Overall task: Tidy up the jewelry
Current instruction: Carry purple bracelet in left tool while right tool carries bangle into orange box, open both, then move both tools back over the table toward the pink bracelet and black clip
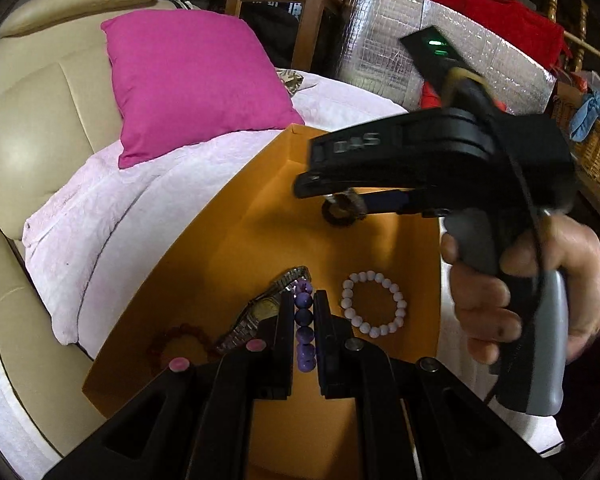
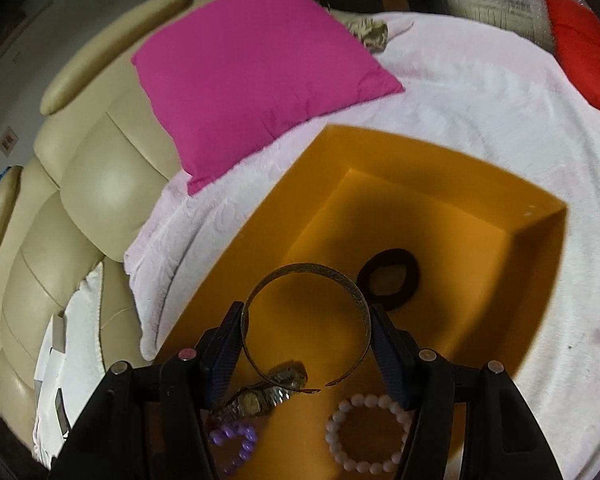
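Your left gripper (image 1: 304,336) pinches the purple bead bracelet (image 1: 304,330) above the orange tray (image 1: 380,248). Your right gripper (image 2: 306,344) clamps the open gold bangle (image 2: 306,300). Beyond, apparently a dark hair tie (image 2: 388,276) lies near the far wall.

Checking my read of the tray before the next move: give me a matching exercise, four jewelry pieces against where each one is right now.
Things:
1. purple bead bracelet
2. gold cuff bangle
3. white bead bracelet
4. black ring

Places:
A. lying loose at the orange tray's far end
B. between the right gripper's blue pads
C. clamped in the left gripper
D. lying loose at the tray's near end

Pairs: 1-C, 2-B, 3-D, 4-A
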### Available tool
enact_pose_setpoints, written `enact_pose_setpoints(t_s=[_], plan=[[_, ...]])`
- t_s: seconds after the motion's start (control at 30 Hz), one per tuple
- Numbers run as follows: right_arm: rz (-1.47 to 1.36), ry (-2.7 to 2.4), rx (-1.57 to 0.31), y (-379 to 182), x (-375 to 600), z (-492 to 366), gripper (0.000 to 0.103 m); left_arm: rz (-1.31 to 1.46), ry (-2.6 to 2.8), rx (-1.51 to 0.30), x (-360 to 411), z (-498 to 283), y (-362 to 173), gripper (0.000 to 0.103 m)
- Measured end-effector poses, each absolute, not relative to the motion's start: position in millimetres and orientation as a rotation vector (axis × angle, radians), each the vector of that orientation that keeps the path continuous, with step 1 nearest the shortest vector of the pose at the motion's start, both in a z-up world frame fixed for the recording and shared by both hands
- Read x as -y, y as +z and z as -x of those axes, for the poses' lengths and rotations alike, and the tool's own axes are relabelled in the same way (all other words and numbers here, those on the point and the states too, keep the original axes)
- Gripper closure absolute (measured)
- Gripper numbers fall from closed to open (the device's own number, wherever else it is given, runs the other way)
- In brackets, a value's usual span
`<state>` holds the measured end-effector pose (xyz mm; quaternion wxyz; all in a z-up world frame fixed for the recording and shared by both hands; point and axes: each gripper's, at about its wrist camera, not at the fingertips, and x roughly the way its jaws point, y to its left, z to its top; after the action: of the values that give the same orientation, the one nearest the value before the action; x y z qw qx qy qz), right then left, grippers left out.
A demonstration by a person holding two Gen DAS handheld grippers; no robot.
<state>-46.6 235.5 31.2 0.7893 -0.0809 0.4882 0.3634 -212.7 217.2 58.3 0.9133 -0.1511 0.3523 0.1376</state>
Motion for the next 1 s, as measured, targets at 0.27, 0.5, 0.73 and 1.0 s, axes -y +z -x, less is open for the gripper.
enact_pose_setpoints(t_s=[0.27, 0.5, 0.73, 1.0], plan=[[0.167, 0.743, -1.133, 7.6, -244.3, 27.7, 0.038, 0.277, 0.317, -0.765, -215.8, 199.0, 48.6, 0.094], [0.083, 0.797, -1.129, 16.6, -227.5, 23.5, 0.036, 0.242, 0.351, -0.795, -207.4, 191.2, 42.4, 0.094], [-0.041, 0.841, -1.050, 50.1, -183.6, 30.1, 0.036, 0.196, 0.401, -0.781, -196.6, 192.8, 54.1, 0.068], [-0.128, 0.805, -0.919, 102.2, -97.1, 51.6, 0.036, 0.121, 0.412, -0.716, -167.5, 202.4, 88.1, 0.053]])
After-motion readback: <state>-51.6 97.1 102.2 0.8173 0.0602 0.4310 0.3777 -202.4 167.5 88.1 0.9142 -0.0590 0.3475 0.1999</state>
